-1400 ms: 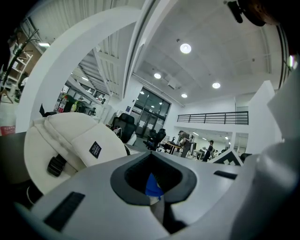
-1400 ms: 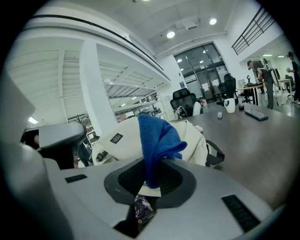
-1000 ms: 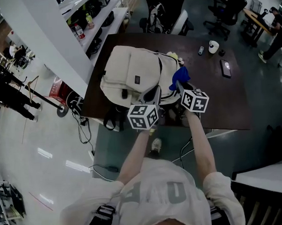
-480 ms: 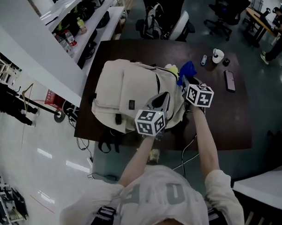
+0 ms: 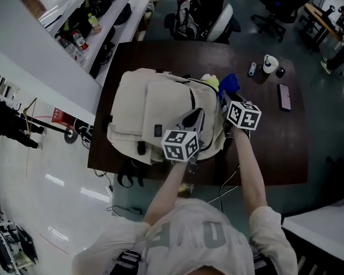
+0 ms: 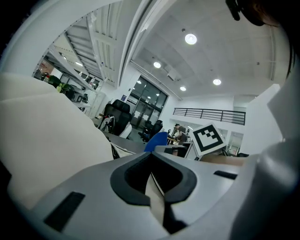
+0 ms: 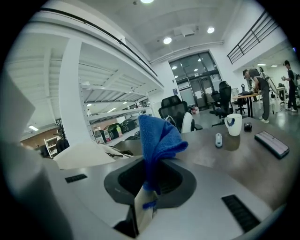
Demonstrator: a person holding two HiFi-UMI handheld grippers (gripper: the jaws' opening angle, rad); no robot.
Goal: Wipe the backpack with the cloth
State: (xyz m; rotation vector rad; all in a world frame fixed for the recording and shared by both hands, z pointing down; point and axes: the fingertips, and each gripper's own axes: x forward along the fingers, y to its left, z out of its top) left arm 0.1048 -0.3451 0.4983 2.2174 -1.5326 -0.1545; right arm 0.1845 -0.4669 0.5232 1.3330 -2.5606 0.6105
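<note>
Left tongs [image 6: 151, 174]: jaws together, nothing seen between them; they rest over the near right part of the backpack.
Right tongs [image 7: 145, 194]: jaws clamped on the lower end of the cloth; they are held at the backpack's right edge.
Cloth [image 7: 159, 138]: blue, soft-napped, bunched into a folded peak that stands up out of the jaws, at the backpack's far right corner.
Backpack [image 5: 154, 106]: cream fabric, lying flat on the left half of the tabletop. It has a raised front pocket with a small dark tag. Dark zip lines run along its right side, and dark straps hang over the near table edge.
Tabletop [image 5: 262, 136]: dark brown, bare on its near right part.
Far right corner: a dark phone [image 5: 284, 97], a white mug [image 5: 269, 63] and a small pale item [image 5: 252, 69], all well apart from the backpack.
Beyond the tabletop: an office chair [image 5: 221, 22].
</note>
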